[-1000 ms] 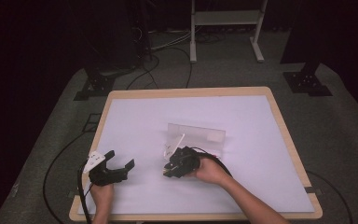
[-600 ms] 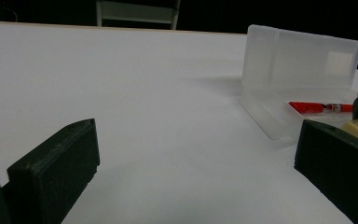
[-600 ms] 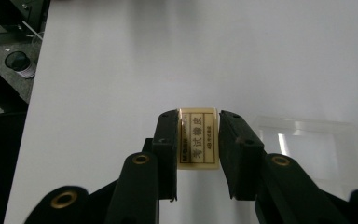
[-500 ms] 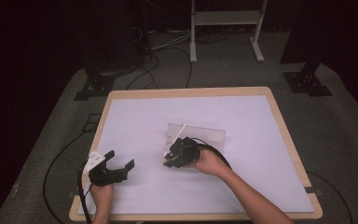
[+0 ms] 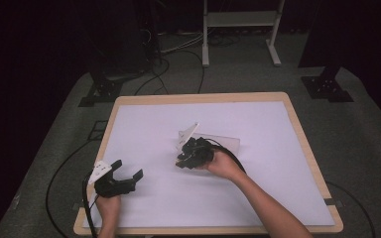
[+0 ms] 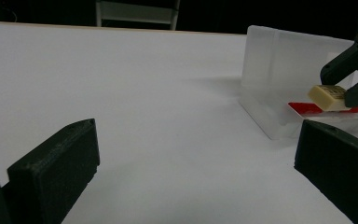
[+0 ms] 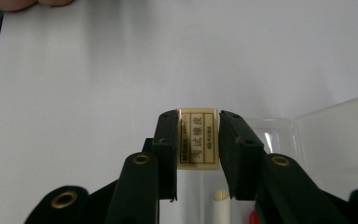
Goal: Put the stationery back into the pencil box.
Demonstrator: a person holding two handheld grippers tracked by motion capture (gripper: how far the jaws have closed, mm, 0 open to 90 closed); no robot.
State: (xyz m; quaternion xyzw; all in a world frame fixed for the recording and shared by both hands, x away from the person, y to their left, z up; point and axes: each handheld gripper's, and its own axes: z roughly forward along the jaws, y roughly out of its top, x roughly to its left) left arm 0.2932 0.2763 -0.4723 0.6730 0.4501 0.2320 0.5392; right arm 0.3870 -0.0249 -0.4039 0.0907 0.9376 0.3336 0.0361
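right claw (image 7: 198, 140) clamps eraser (image 7: 197, 138); cream block, printed tan label | left claw (image 6: 191, 177) wide, empty

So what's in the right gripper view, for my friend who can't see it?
The right gripper pinches a small cream eraser with printed writing between its two black fingers, above a white table. A clear plastic box lies open just beyond.

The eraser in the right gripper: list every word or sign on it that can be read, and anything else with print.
"考试橡皮", in large dark characters down the label of the eraser, which is clamped in the right gripper.
Two lines of finer print, one on each side of those characters: too small to read.
Dark marks on the eraser's label in the left gripper view: blurred, unreadable.
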